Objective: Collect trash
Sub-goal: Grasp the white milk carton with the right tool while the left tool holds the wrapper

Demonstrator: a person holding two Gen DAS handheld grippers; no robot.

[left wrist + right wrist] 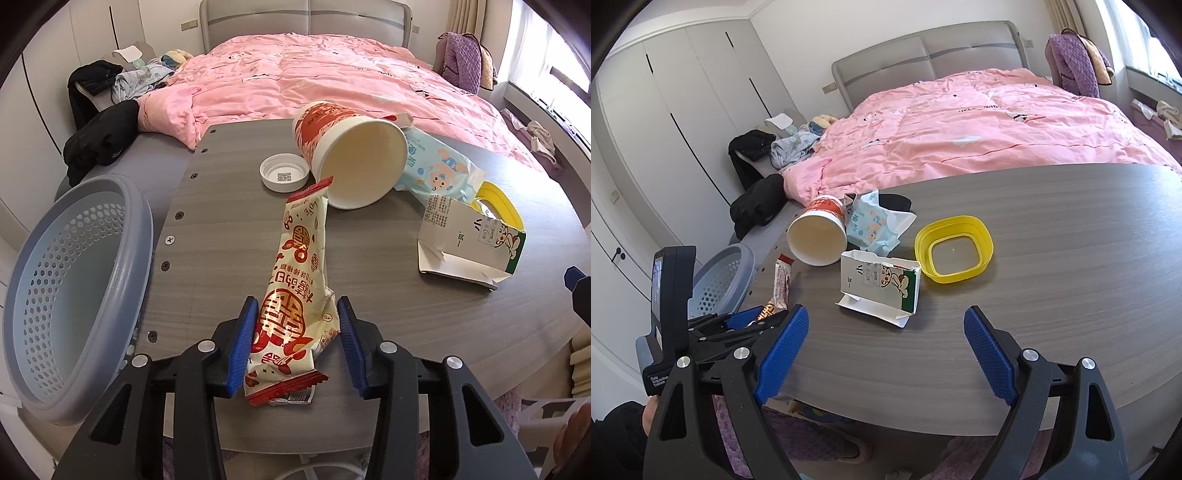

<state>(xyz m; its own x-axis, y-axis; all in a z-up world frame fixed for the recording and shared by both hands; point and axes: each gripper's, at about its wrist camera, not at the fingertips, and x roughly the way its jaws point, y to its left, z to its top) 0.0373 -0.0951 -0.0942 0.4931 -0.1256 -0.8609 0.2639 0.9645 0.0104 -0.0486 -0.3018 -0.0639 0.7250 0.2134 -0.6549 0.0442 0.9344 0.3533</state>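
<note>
Left gripper [297, 332] straddles near end of snack wrapper [295, 280] lying flat on table [406, 314], jaws parted with pads not yet pinching, basket [74, 288] alongside for the drop; right gripper [882, 354] hovers wide, empty.

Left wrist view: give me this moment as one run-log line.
left tongs: open, straddling snack wrapper | right tongs: open, empty | basket: empty | cup: tipped over

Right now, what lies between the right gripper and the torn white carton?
Only bare table. In the right wrist view, the right gripper hangs open short of the torn white carton, with nothing but woodgrain tabletop between them.
</note>
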